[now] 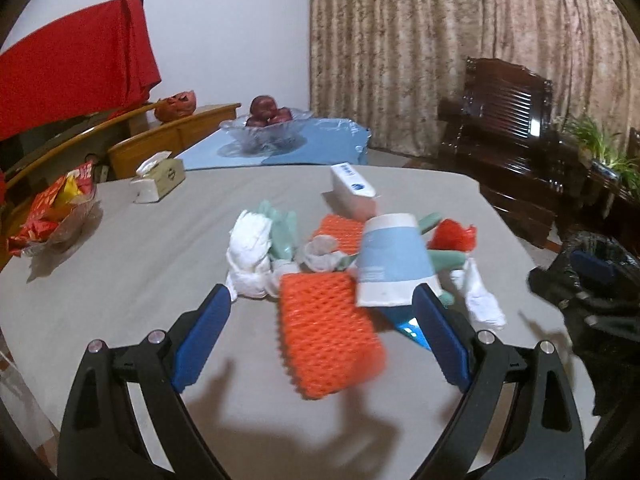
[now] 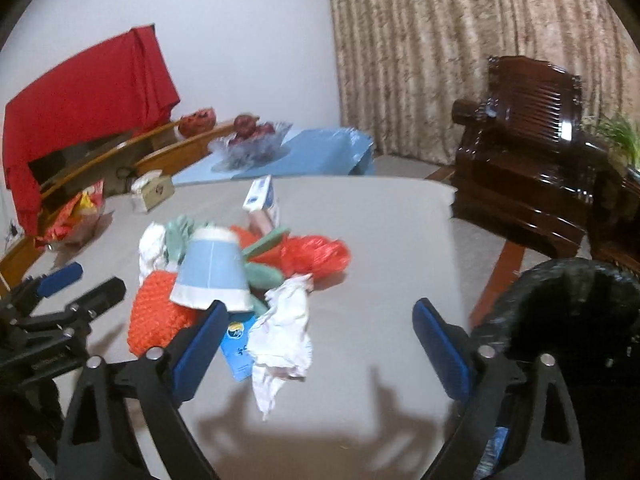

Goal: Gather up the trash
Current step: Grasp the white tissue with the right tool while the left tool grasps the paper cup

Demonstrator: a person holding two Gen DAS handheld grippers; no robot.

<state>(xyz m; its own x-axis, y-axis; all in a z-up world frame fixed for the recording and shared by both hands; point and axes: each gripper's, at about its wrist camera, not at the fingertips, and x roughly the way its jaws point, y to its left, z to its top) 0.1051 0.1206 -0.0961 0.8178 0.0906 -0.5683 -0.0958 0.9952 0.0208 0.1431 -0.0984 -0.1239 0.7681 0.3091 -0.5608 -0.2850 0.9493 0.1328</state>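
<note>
1. Orange foam netting [image 1: 328,336] lies closest to the left gripper [image 1: 322,340], directly between its spread fingers and not yet pinched; both blue pads stand clear of it.
2. Foam netting of this kind is judged light, soft and springy. Grip across its short width, near the middle, so that it compresses rather than slips.
3. Beyond the netting, the paper cup [image 1: 390,260] lies tipped on the pile, just ahead of the left gripper's right finger. It is judged light and easily crushed; pinch the rim or wall gently.
4. Crumpled white tissue [image 2: 284,332] lies between the spread fingers of the right gripper [image 2: 320,344], nearer its left finger, untouched. It is judged very light and limp; take the bulkiest fold.
5. Red plastic bag [image 2: 316,256] sits farther ahead on the grey table [image 2: 392,240].
6. Black-lined bin [image 2: 572,304] stands beside the right gripper's right finger, off the table edge.
</note>
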